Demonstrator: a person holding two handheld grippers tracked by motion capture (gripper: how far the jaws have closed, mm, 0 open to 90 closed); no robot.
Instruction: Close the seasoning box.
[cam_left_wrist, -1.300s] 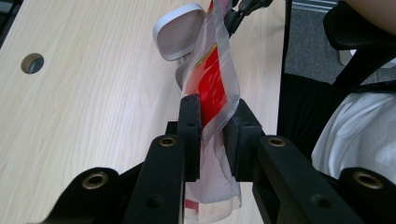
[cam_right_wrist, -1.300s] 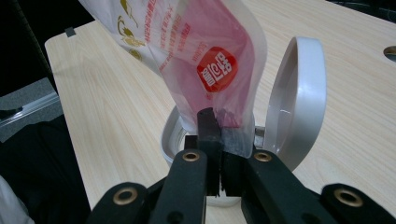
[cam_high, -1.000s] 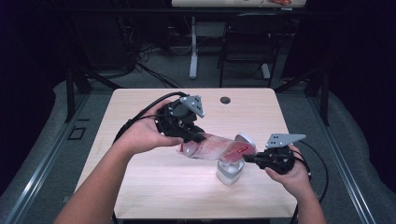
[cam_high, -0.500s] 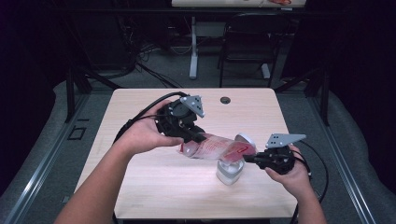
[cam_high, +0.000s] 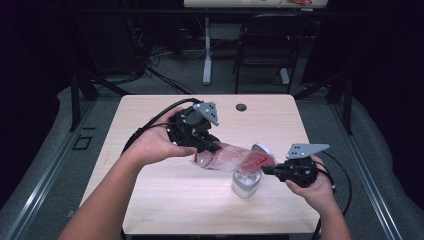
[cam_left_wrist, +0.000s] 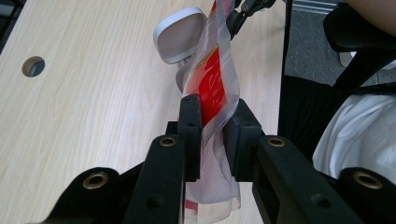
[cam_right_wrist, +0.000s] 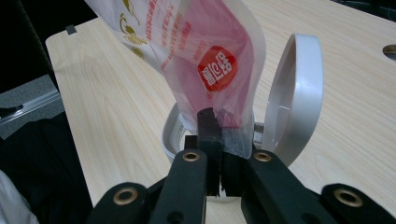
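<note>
- Left claw (cam_high: 212, 146): held in the left hand (cam_high: 155, 142) near the tabletop's centre, jaws clamped.
- Right claw (cam_high: 267, 170): held in the right hand (cam_high: 315, 185) toward the right edge, jaws pinched shut.

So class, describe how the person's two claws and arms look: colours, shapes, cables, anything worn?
Both the left claw and the right claw are black, each with two blocky jaws on arms with brass-ringed screw holes. Each carries a grey three-cornered plate with small holes and trails a black cable. The forearms are bare; no sleeves show.

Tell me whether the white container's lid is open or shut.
Open. The lid of the white container stands hinged upright, while the plastic pouch, pinched by both grippers, hangs over its mouth.
</note>
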